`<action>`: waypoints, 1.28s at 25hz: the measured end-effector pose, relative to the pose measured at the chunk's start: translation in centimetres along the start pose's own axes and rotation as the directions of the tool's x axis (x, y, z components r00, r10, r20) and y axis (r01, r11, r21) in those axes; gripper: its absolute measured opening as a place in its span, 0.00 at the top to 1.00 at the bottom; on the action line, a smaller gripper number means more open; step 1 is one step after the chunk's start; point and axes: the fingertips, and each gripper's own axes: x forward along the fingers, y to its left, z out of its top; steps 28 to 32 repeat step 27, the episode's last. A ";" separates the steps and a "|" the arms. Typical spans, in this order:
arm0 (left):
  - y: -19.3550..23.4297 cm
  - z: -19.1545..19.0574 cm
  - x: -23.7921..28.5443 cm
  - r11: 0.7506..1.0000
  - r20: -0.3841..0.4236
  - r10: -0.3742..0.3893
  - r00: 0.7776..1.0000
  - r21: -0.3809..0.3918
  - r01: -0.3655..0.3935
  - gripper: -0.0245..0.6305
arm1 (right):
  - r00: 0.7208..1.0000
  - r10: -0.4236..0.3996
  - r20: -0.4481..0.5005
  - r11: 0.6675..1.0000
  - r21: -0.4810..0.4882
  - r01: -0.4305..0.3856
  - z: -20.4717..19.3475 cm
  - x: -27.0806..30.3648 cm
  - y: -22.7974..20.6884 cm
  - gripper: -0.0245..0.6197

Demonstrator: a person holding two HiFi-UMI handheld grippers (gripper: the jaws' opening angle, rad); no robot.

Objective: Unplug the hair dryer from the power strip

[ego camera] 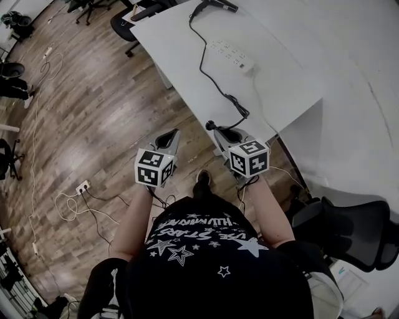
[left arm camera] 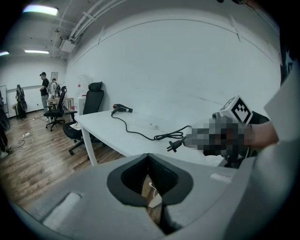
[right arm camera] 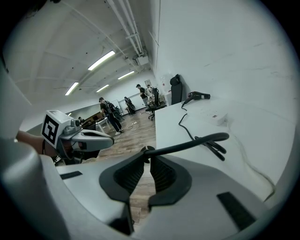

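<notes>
Here, the right gripper (right arm camera: 149,153) has its jaws closed on the black cord (ego camera: 209,70) just behind the plug (left arm camera: 172,146). The dark pads pinch the cord, and the plug's tip pokes out at the jaw tips. From the left gripper view the plug's prongs are bare and in the air, clear of any socket. From the head view the plug hangs just past the near edge of the white table (ego camera: 283,84), above the wood floor (ego camera: 93,112). A looped bunch of cord lies at that edge, beside the gripper. From there the cord runs up across the tabletop to the black hair dryer (ego camera: 215,5), which lies at the far end of the table. The white power strip (ego camera: 232,55) lies flat on the table to the right of the cord run, between dryer and plug and well apart from the plug. The left gripper (ego camera: 169,138) is held off the table over the floor, near the right one but not touching it. Its jaw tips meet with nothing between them, and only floor shows through the hollow between the pads. A black office chair (ego camera: 349,230) stands at the person's right. A white floor socket (ego camera: 82,185) with loose white cable lies on the boards to the left. Two people (left arm camera: 45,85) stand far off across the room.
</notes>
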 end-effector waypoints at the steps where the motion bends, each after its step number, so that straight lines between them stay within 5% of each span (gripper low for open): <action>1: -0.2 -0.5 -0.6 1.000 0.000 0.000 1.000 -0.007 0.000 0.95 | 1.000 -0.001 -0.003 1.000 -0.001 0.001 -0.3 -0.2 0.5 0.88; 17: -4.2 -6.9 -11.7 0.995 0.040 0.041 0.998 -0.097 -0.037 0.95 | 0.999 -0.029 -0.037 0.999 -0.034 0.028 -5.5 -4.6 7.4 0.87; 32: -6.8 -10.0 -15.2 0.994 0.048 0.047 0.998 -0.102 -0.042 0.95 | 0.998 -0.058 -0.007 0.998 0.030 0.058 -7.9 -6.6 8.5 0.87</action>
